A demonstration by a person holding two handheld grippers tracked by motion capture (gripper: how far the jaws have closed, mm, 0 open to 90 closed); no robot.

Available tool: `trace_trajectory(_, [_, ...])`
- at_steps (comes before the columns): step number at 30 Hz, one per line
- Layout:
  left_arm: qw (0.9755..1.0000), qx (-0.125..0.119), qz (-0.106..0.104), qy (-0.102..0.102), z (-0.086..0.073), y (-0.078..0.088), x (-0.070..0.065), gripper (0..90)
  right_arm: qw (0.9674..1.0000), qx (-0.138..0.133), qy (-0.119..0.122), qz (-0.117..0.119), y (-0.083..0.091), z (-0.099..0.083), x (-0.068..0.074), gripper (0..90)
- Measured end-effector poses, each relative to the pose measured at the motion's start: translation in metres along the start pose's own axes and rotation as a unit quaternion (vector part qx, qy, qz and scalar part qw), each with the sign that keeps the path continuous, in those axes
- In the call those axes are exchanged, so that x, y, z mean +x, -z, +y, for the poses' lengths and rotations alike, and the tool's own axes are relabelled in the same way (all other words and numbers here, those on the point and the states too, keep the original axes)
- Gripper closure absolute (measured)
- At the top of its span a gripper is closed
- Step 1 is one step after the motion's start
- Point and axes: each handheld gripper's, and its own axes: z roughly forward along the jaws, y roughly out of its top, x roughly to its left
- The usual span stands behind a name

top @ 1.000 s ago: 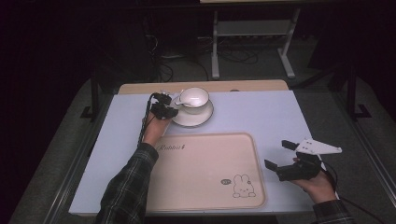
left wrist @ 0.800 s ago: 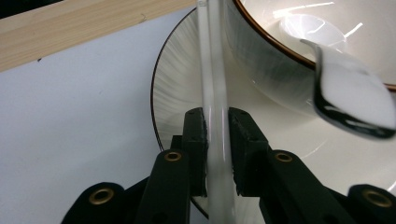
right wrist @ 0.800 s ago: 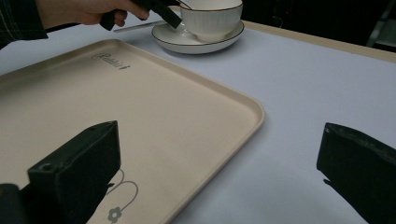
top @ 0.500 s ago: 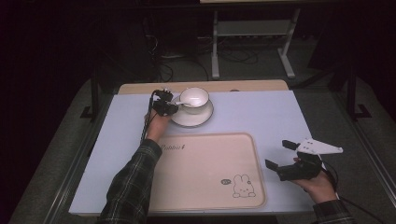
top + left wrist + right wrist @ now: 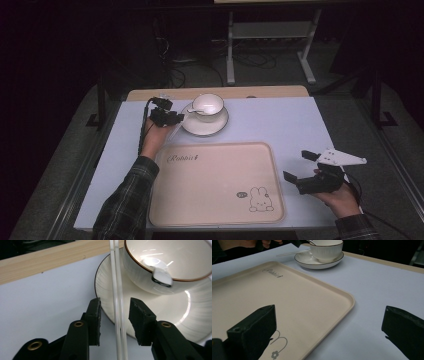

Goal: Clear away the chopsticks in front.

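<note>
The pale blue surface (image 5: 280,125) lies bare and wide between the two grippers, with a wooden strip (image 5: 50,262) along its far edge beyond the left gripper's jaws. The beige tray (image 5: 215,185) sits empty just left of the right gripper's jaws, its raised rim and rounded corner running between them in the right gripper view, a rabbit drawing near that corner. The right gripper (image 5: 300,167) hovers over the surface beside the tray, its jaws spread wide with nothing between them. Ahead of the left gripper's jaws stands the white saucer (image 5: 190,315), its dark rim curving right up between the two pads. The white cup (image 5: 170,260) sits on the saucer, further ahead and to the right of those jaws, and holds the bowl of a clear plastic spoon (image 5: 117,302). The spoon's handle runs back over the saucer rim and passes between the jaws of the left gripper (image 5: 114,315); those jaws have just been opening and stand clear of the handle on both sides.
</note>
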Motion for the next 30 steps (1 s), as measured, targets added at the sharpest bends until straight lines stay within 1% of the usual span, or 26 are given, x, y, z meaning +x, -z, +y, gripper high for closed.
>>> trace_trajectory(1, [1.0,-0.003,-0.003,0.001,-0.002,0.004,0.001,62.4,1.0,0.0,0.0,0.0,0.0,0.0,0.0,0.0])
trace_trajectory(3, [1.0,-0.002,-0.008,-0.001,-0.008,0.01,0.004,65.3,1.0,0.001,0.001,0.0,0.0,0.0,0.0,0.0])
trace_trajectory(5, [0.9999,0.003,-0.013,0.0,-0.012,0.013,0.007,68.2,1.0,0.002,0.0,0.001,-0.001,0.0,0.001,0.0])
trace_trajectory(6, [0.9999,0.003,-0.014,0.001,-0.014,0.013,0.008,71.5,1.0,0.002,0.0,0.001,-0.001,0.001,0.001,0.0])
trace_trajectory(9, [0.9996,0.005,-0.025,0.013,-0.018,0.013,0.012,74.0,1.0,0.002,0.0,0.001,-0.001,0.001,0.001,0.0])
trace_trajectory(10, [0.9995,0.006,-0.027,0.014,-0.019,0.013,0.013,74.9,1.0,0.002,0.0,0.001,-0.001,0.001,0.001,0.0])
trace_trajectory(11, [0.9994,0.006,-0.031,0.017,-0.02,0.013,0.013,76.7,1.0,0.003,0.0,0.001,-0.002,0.0,0.001,0.0])
trace_trajectory(14, [0.999,0.008,-0.039,0.022,-0.021,0.012,0.014,78.0,1.0,0.003,-0.001,0.001,-0.001,0.0,0.0,0.0])
trace_trajectory(22, [0.9981,0.018,-0.052,0.028,-0.025,0.005,0.012,80.5,1.0,0.002,0.0,0.002,-0.001,0.0,0.0,0.0])
trace_trajectory(30, [0.9978,0.031,-0.053,0.025,-0.029,-0.002,0.009,81.3,1.0,0.003,-0.001,0.002,-0.001,0.0,0.0,0.0])
